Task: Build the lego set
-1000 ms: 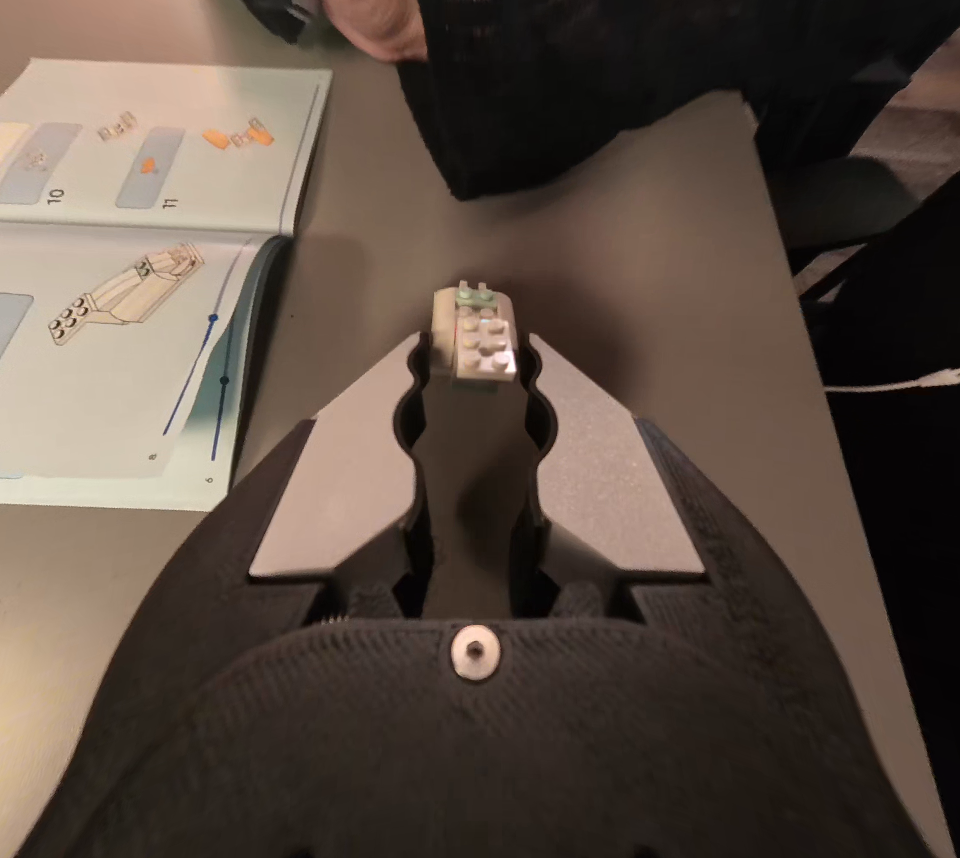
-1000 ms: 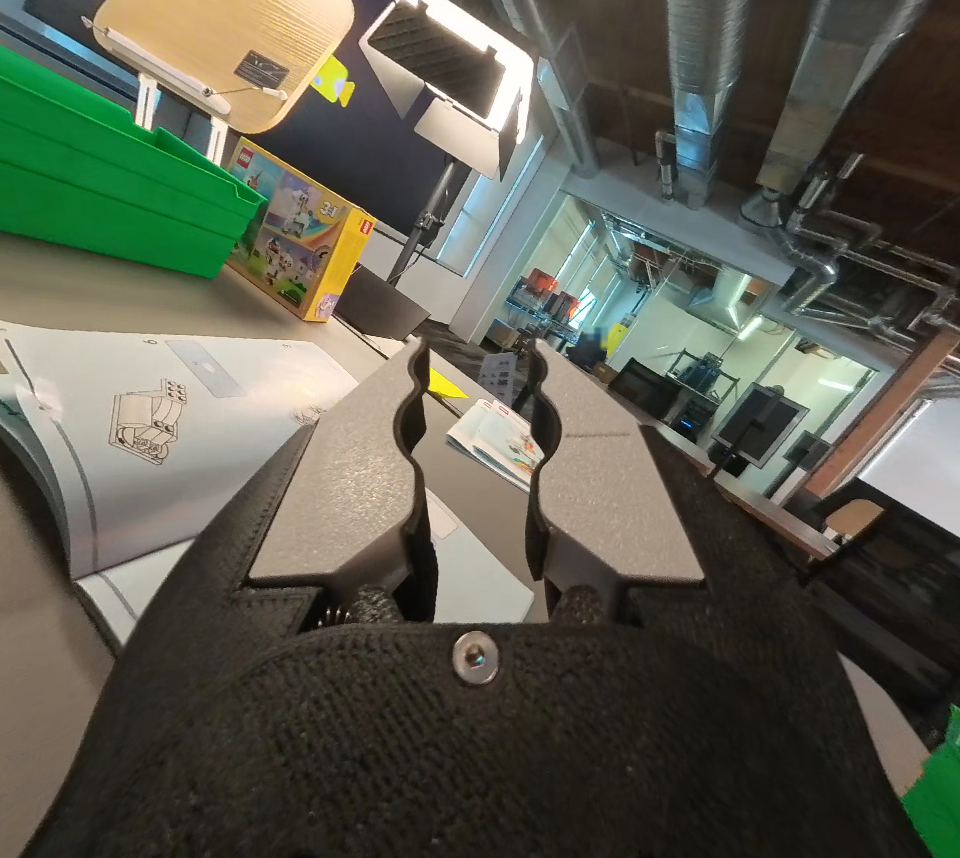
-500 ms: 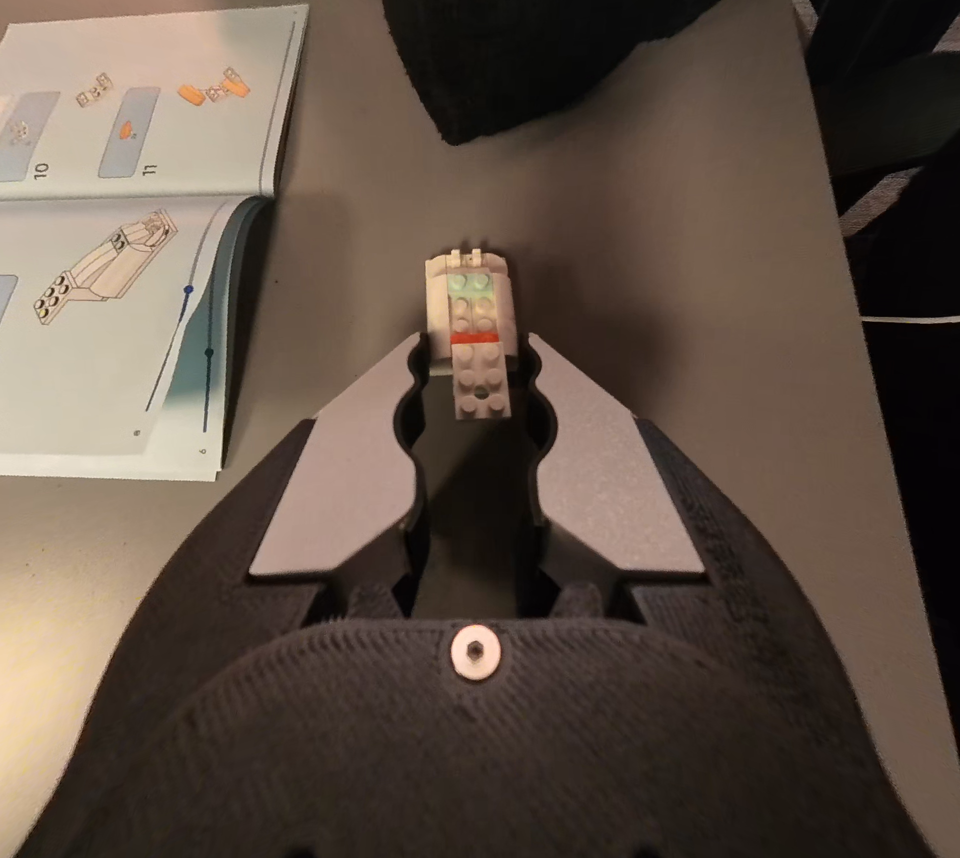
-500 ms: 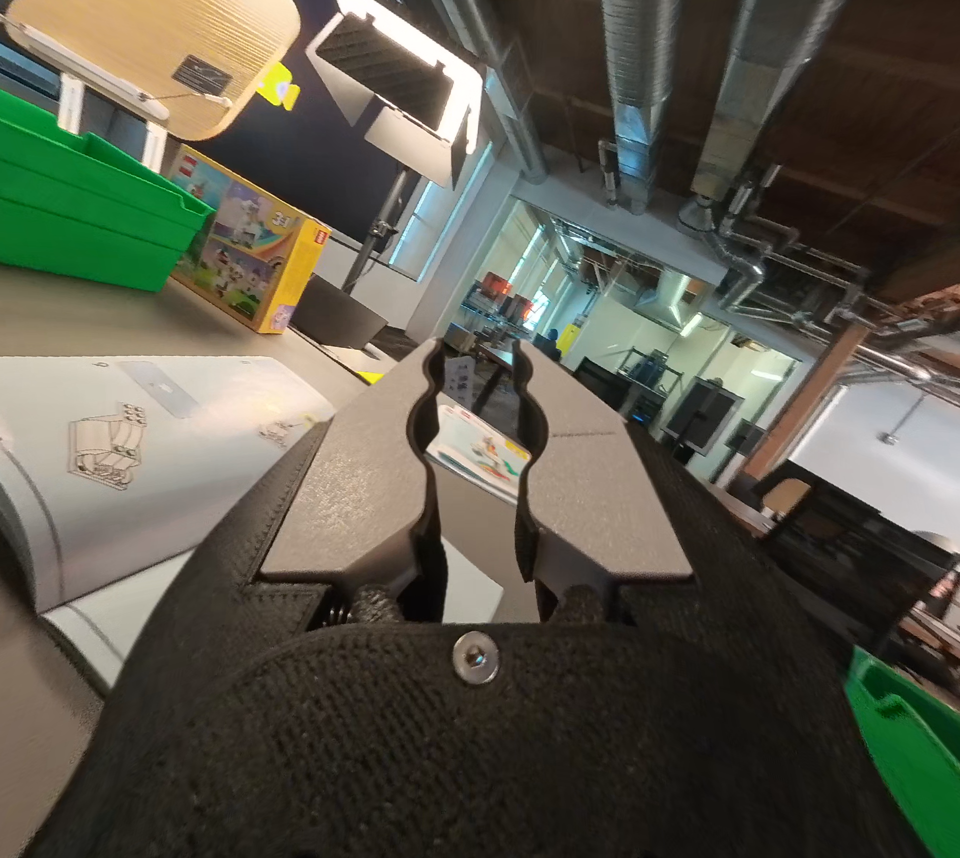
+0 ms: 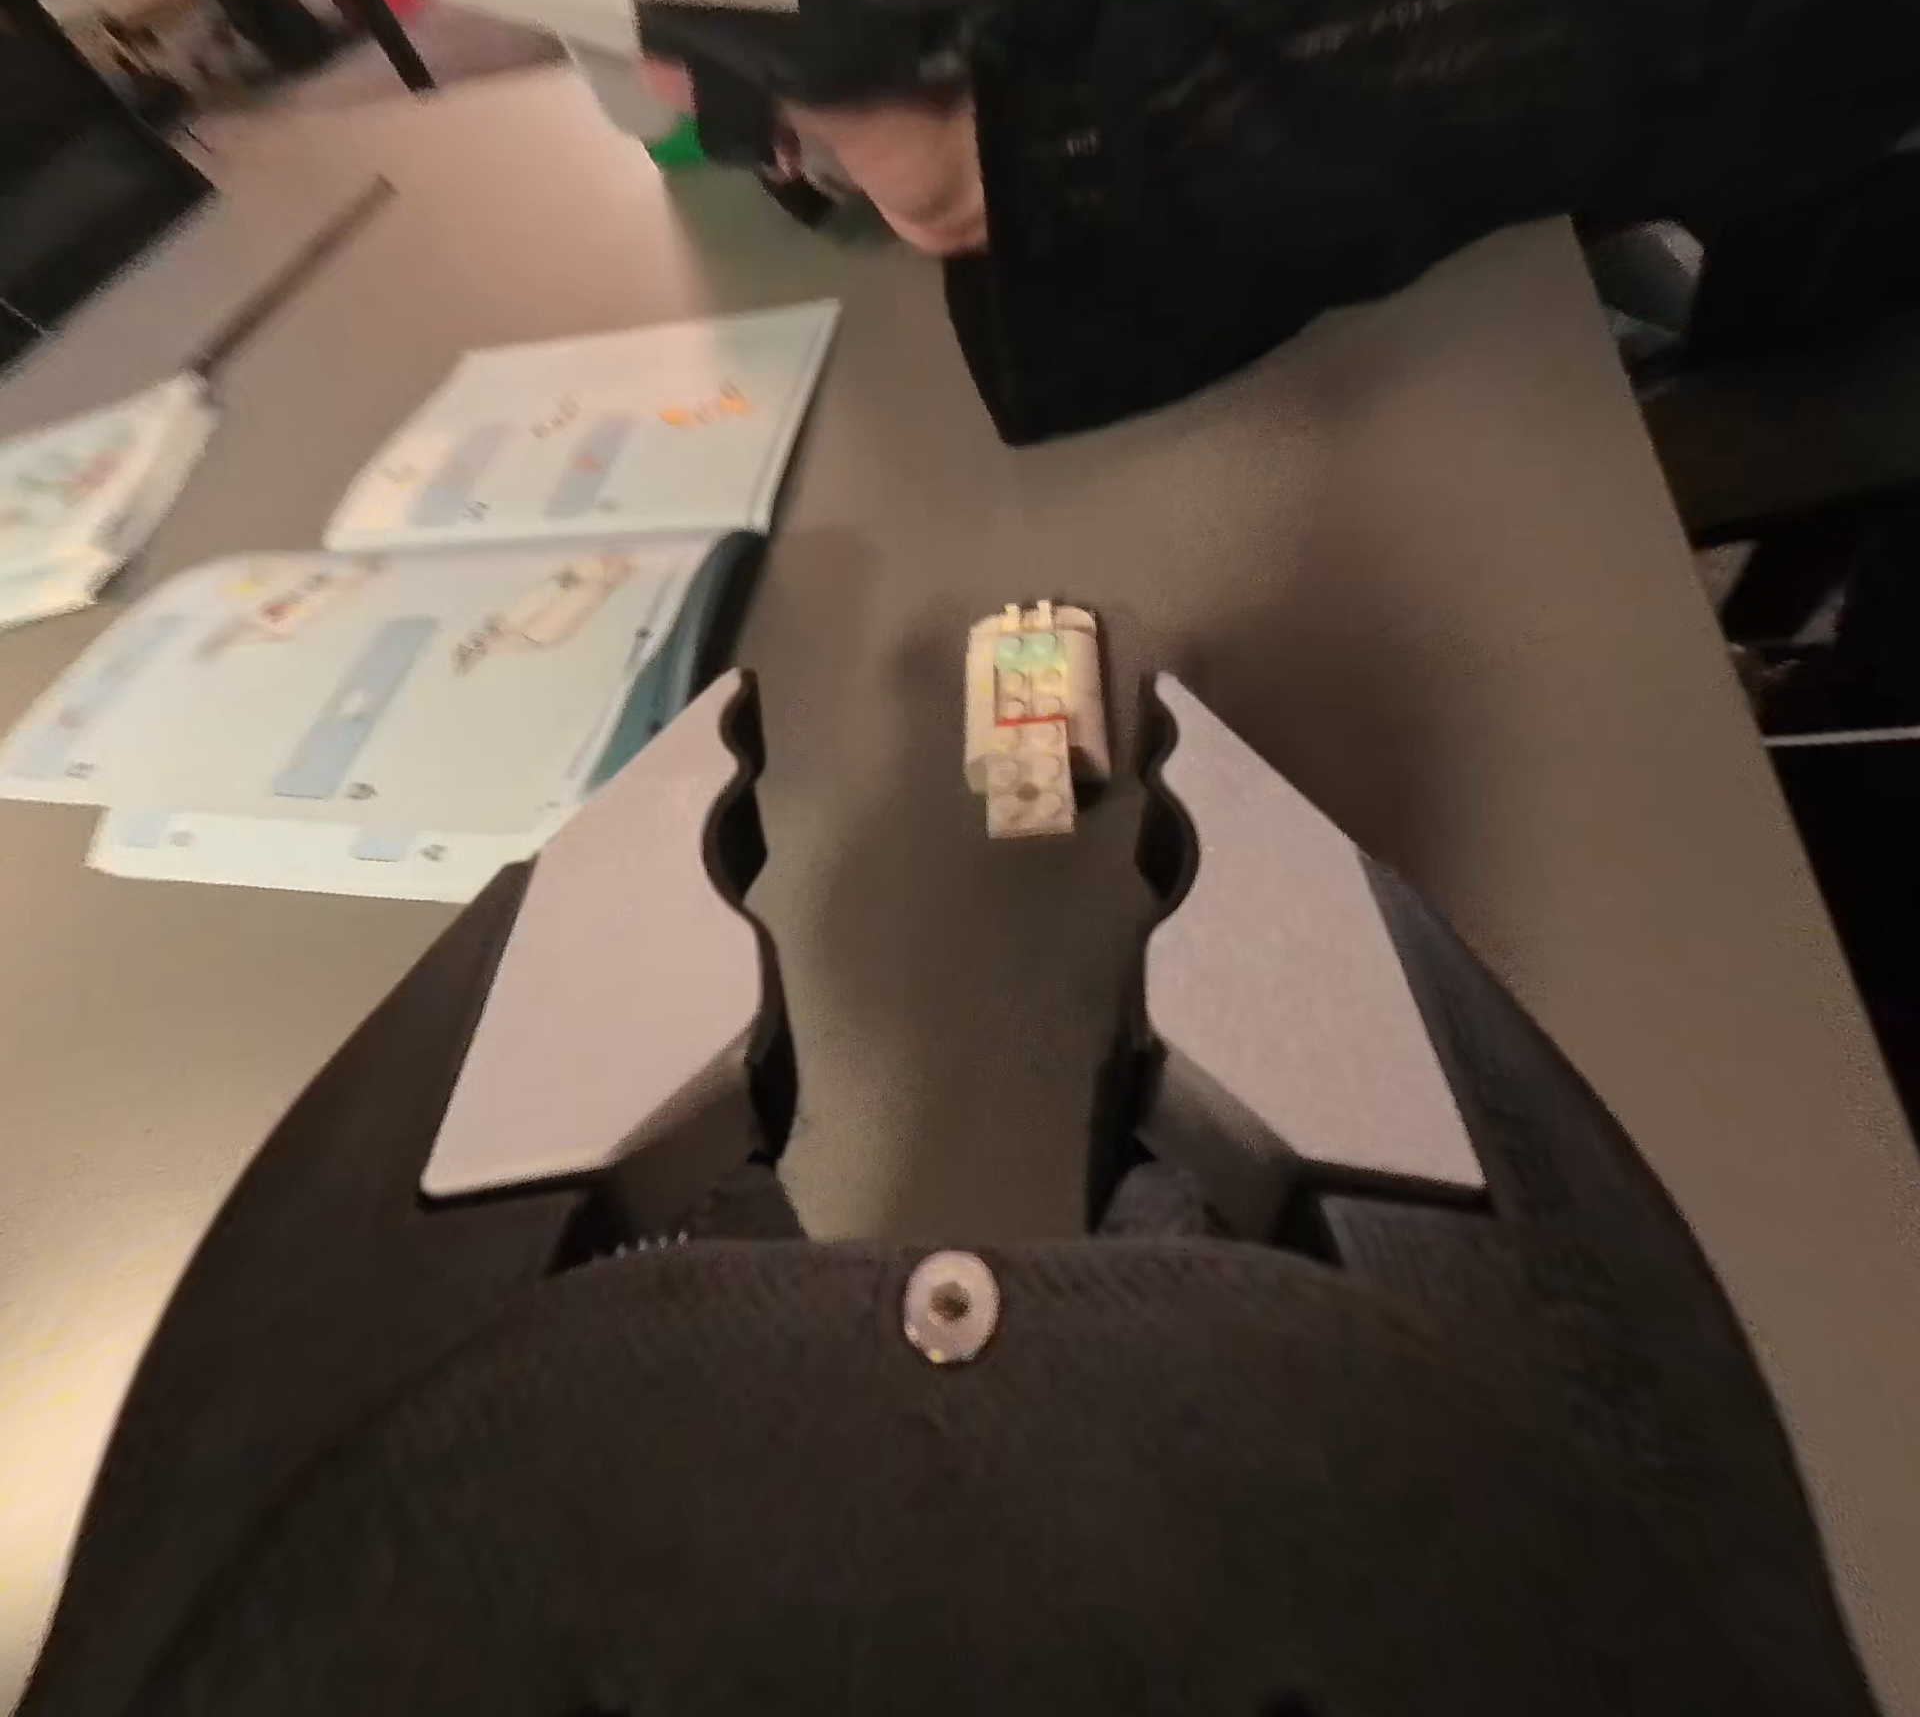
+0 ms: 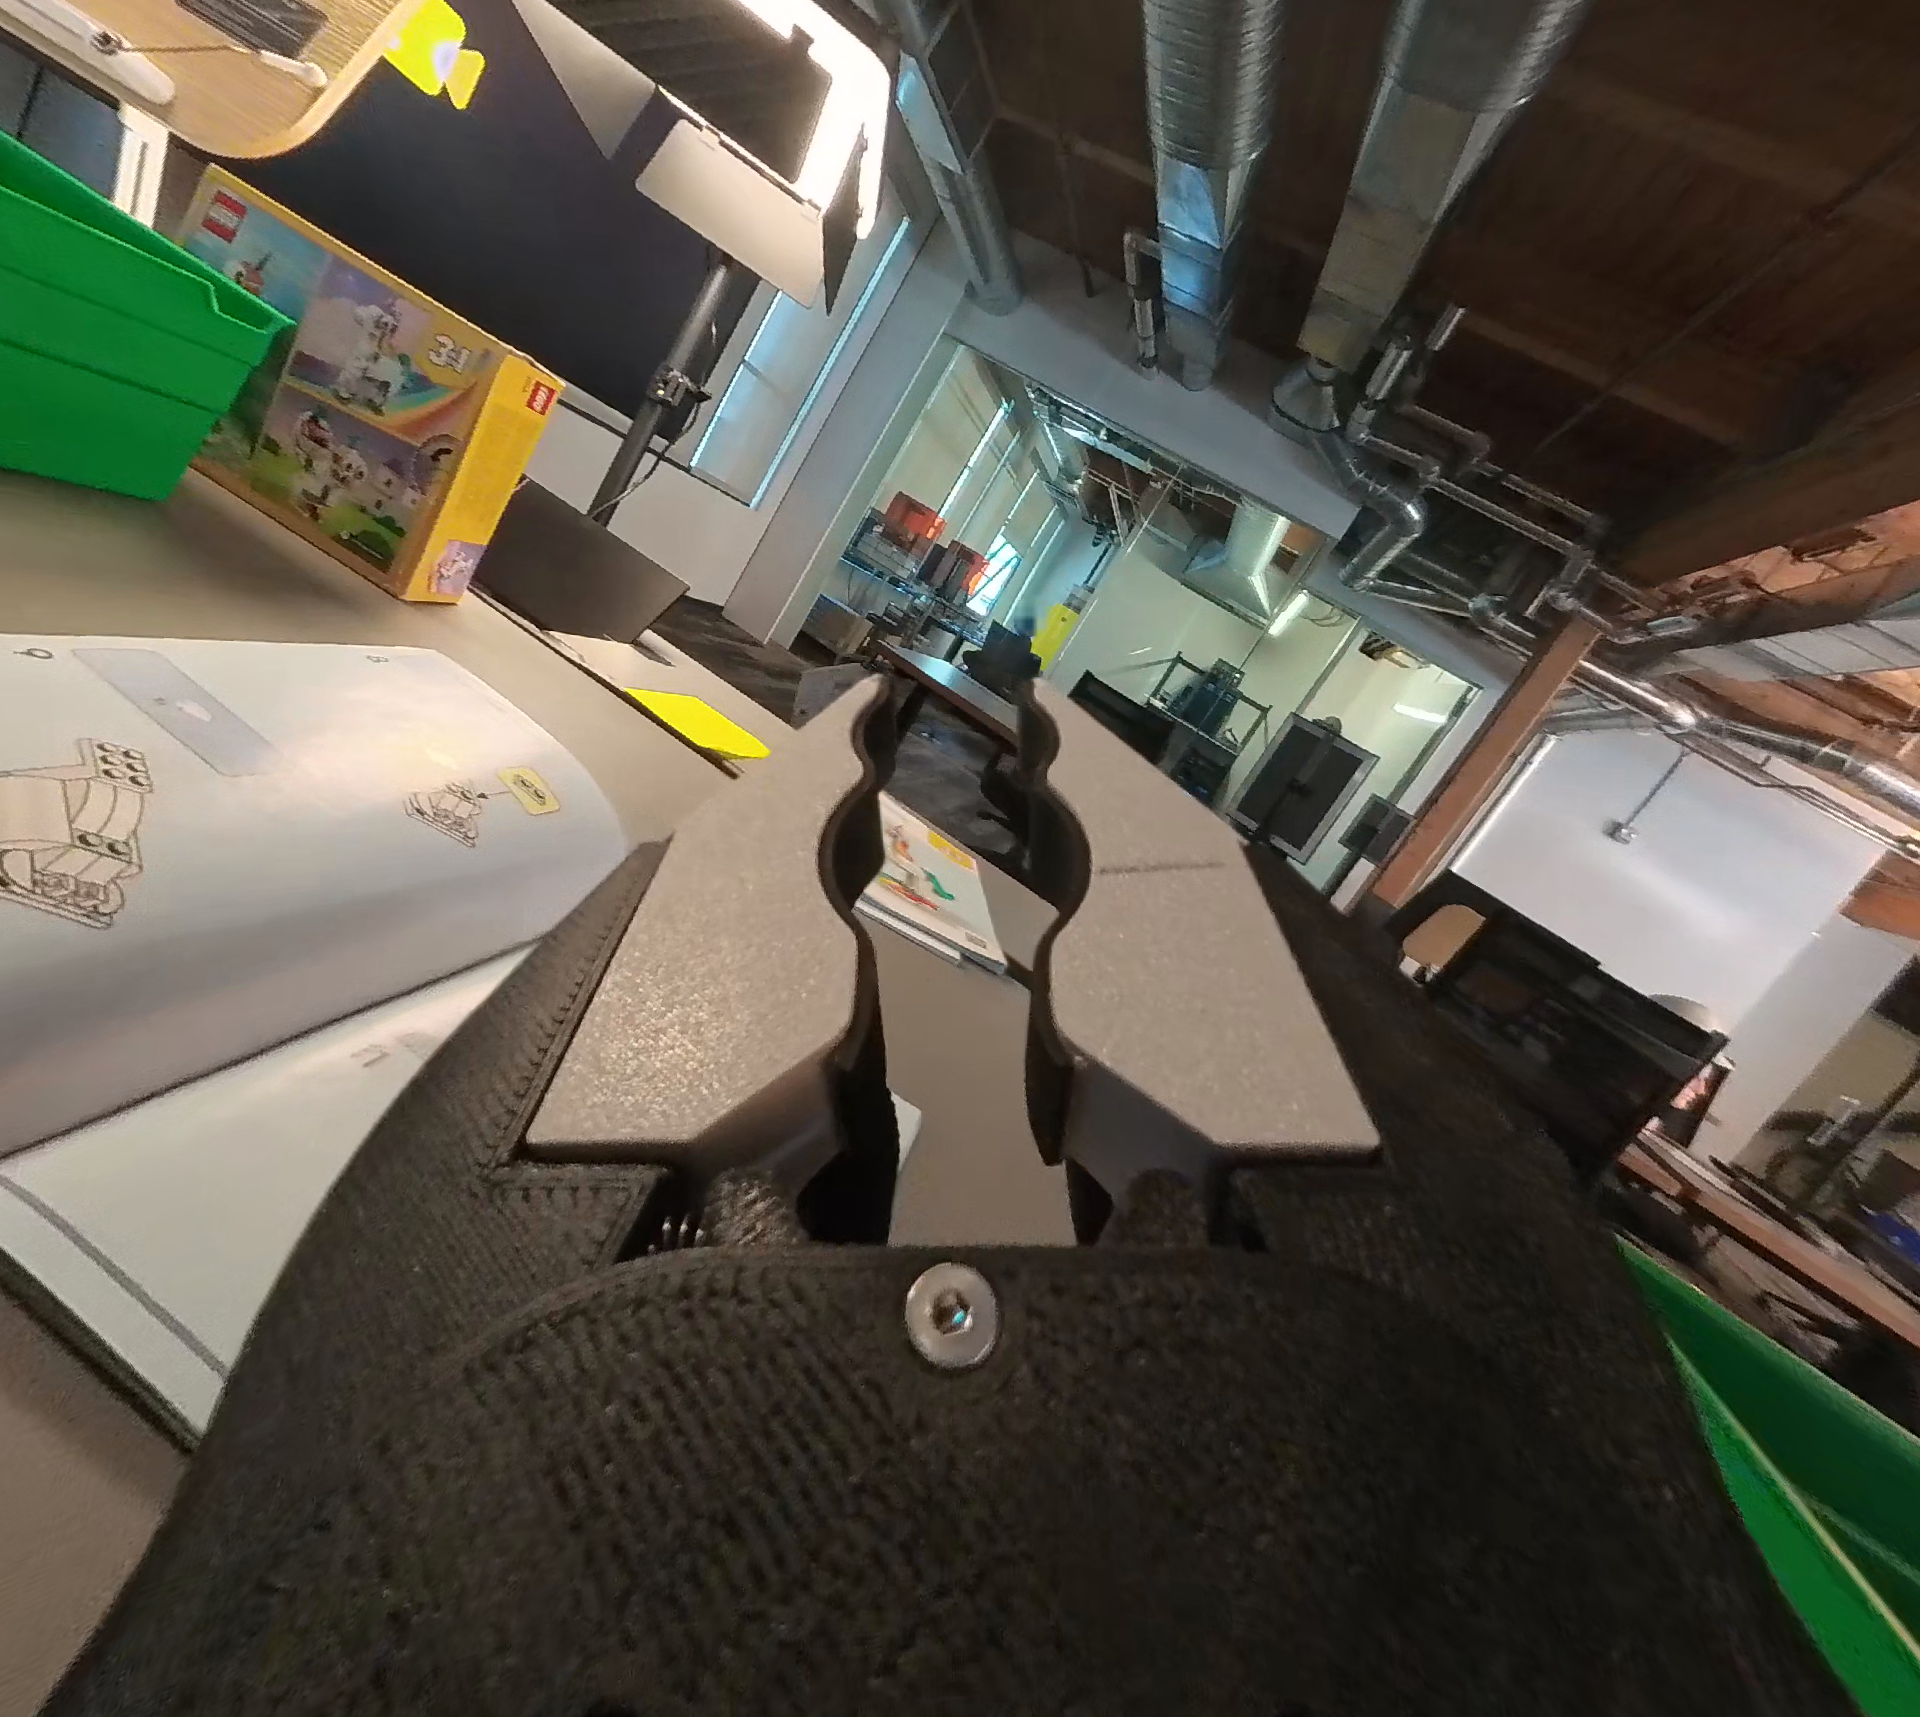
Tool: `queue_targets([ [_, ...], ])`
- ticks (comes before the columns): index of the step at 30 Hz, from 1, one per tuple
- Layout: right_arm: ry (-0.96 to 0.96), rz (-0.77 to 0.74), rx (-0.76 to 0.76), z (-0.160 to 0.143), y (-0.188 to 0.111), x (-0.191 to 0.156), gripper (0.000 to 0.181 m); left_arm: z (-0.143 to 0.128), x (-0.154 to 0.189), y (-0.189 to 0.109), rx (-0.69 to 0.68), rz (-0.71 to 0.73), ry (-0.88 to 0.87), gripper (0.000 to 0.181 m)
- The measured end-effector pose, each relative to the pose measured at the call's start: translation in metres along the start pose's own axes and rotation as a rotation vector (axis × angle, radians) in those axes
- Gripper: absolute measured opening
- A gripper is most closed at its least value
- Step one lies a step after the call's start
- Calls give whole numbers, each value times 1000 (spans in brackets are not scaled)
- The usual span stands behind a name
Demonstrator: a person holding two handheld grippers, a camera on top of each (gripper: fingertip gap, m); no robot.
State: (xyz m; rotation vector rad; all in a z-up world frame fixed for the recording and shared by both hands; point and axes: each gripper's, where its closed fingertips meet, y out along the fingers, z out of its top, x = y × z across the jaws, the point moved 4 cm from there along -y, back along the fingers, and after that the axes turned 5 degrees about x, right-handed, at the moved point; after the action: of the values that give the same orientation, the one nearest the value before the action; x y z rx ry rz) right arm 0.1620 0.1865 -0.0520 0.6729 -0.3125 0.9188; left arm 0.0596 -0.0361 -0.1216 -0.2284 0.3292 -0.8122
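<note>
Left wrist view: small brick assembly (image 5: 1034, 717) lying on the tabletop (image 5: 1351, 587), just ahead of the left tool (image 5: 948, 703) and between its spread fingertips, touching neither. Open instruction booklet (image 5: 436, 618) flat on the tabletop to the left of the assembly, a second booklet (image 5: 78, 504) farther left. A person's sleeve (image 5: 1299, 213) resting on the tabletop behind the assembly.

Right wrist view: open booklet to the left of the right tool (image 6: 954, 717), partly under it. Stacked bins (image 6: 94, 358) at far left, set box (image 6: 384, 410) just right of them, both behind the booklet. Lamp panel (image 6: 717, 57) on a stand behind the box. Another booklet (image 6: 935, 888) ahead, seen between the fingers.
</note>
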Motion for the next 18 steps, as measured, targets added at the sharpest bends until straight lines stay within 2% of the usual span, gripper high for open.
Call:
queue_targets([
  [1,-2,-5,-4,-1,0,1,21,5,-1,-5,44,22,27,70],
  [7,-21,-21,-42,-9,1,4,20,38,8,-37,231,84,102,67],
  [9,-29,-20,-53,-10,1,3,20,56,8,-68,288,200,130,66],
  [12,-29,-32,-65,-12,0,5,20,73,-3,-140,400,450,112,55],
  [15,-3,-53,-82,-16,2,9,21,60,-34,-205,306,679,13,56],
  [18,18,-73,-94,-20,4,13,20,33,-70,-249,128,817,-91,53],
])
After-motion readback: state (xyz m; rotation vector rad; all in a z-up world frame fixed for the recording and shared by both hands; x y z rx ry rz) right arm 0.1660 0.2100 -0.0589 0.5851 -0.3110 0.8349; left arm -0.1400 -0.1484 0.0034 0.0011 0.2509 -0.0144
